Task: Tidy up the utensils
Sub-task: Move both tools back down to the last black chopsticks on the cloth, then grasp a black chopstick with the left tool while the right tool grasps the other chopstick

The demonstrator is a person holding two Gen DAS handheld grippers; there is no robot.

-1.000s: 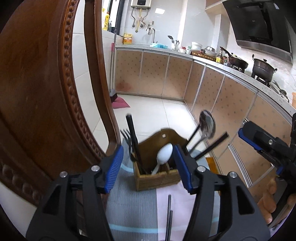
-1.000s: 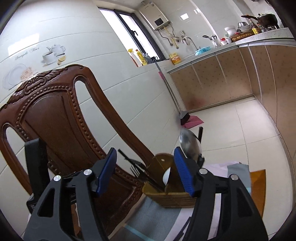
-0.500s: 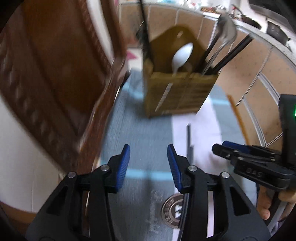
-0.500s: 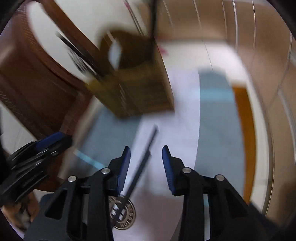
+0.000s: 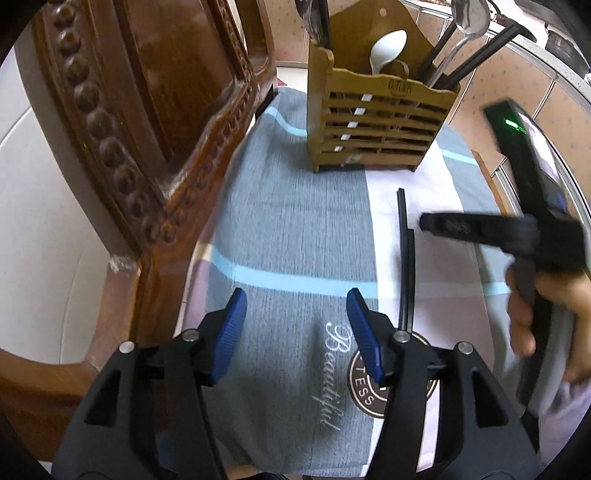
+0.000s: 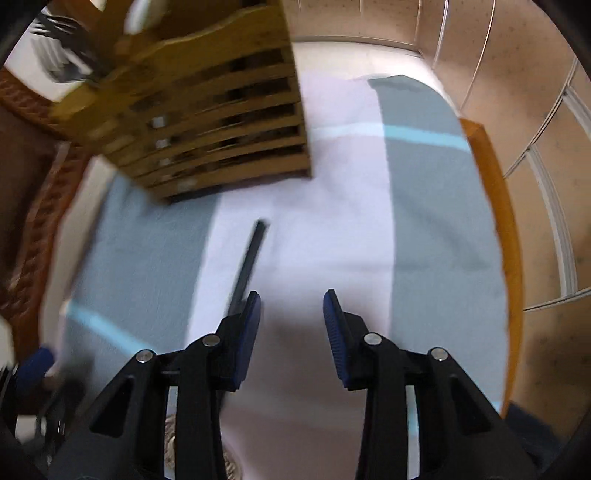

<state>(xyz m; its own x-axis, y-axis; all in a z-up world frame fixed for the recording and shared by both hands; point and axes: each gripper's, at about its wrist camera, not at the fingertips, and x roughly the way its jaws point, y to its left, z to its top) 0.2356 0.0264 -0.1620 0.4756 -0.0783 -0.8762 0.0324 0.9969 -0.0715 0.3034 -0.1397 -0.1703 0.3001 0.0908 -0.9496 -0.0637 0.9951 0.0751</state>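
Black chopsticks (image 5: pixel 405 258) are lying side by side on the pale strip of a grey, lilac and blue-striped cloth (image 5: pixel 295 229) covering the surface, their far tips pointing toward a slatted wooden utensil holder (image 5: pixel 380 122) standing upright at the cloth's far end. The holder is carrying a white spoon (image 5: pixel 386 48), a metal ladle (image 5: pixel 467 18), dark forks and more black chopsticks. A carved wooden chair back (image 5: pixel 122 122) is standing to the left of the cloth.

Left gripper (image 5: pixel 295 317) is hovering over the grey part of the cloth, its blue fingers (image 5: pixel 231 325) spreading wider with nothing between them; the chopsticks are passing just beside its right finger. Right gripper (image 6: pixel 291 321) is pointing steeply down at the pale strip, its fingers (image 6: pixel 247 332) standing apart and empty, the chopsticks (image 6: pixel 249 266) running just beside the left finger. In the left wrist view, a hand (image 5: pixel 546 314) is holding that gripper, blurred.
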